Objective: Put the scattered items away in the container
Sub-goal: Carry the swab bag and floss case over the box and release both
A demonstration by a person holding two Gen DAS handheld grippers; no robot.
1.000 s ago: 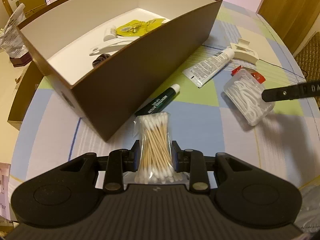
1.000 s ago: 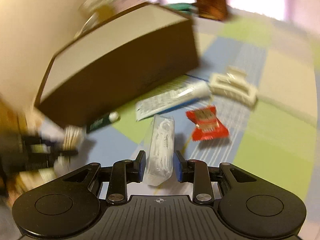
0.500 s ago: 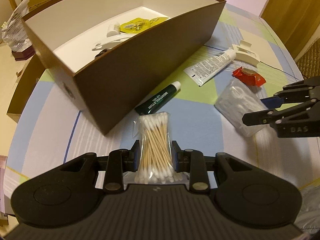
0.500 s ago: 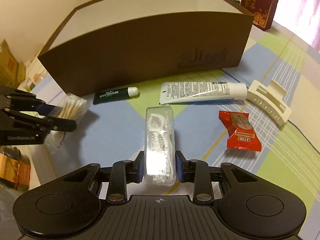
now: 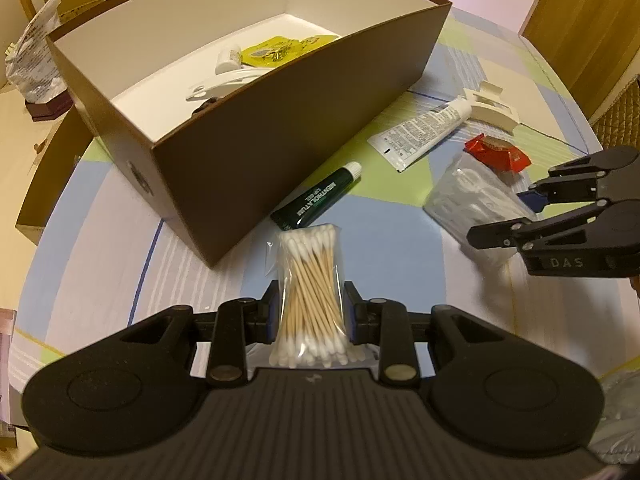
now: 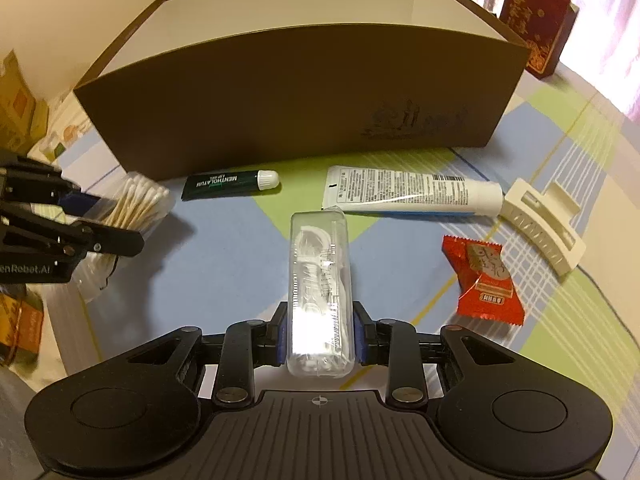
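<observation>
My left gripper (image 5: pixel 308 308) is shut on a clear bag of cotton swabs (image 5: pixel 310 280), held above the table near the corner of the brown box (image 5: pixel 288 128). My right gripper (image 6: pixel 320 334) is shut on a clear case of floss picks (image 6: pixel 320 280), held in front of the box's long wall (image 6: pixel 300 100). On the checked cloth lie a green Mentholatum tube (image 6: pixel 228 184), a white tube (image 6: pixel 408 196), a white hair clip (image 6: pixel 540 224) and a red candy packet (image 6: pixel 486 276). The box holds a yellow packet (image 5: pixel 276 50) and white items (image 5: pixel 224 80).
A red carton (image 6: pixel 536 20) stands behind the box at the right. Packets and cartons crowd the table's left edge (image 5: pixel 36 64). A wooden door (image 5: pixel 588 20) is at the far right. The right gripper shows in the left wrist view (image 5: pixel 520 216).
The right gripper has lifted the floss case and swung it to face the box's long wall. The left gripper has risen a little with the swab bag.
</observation>
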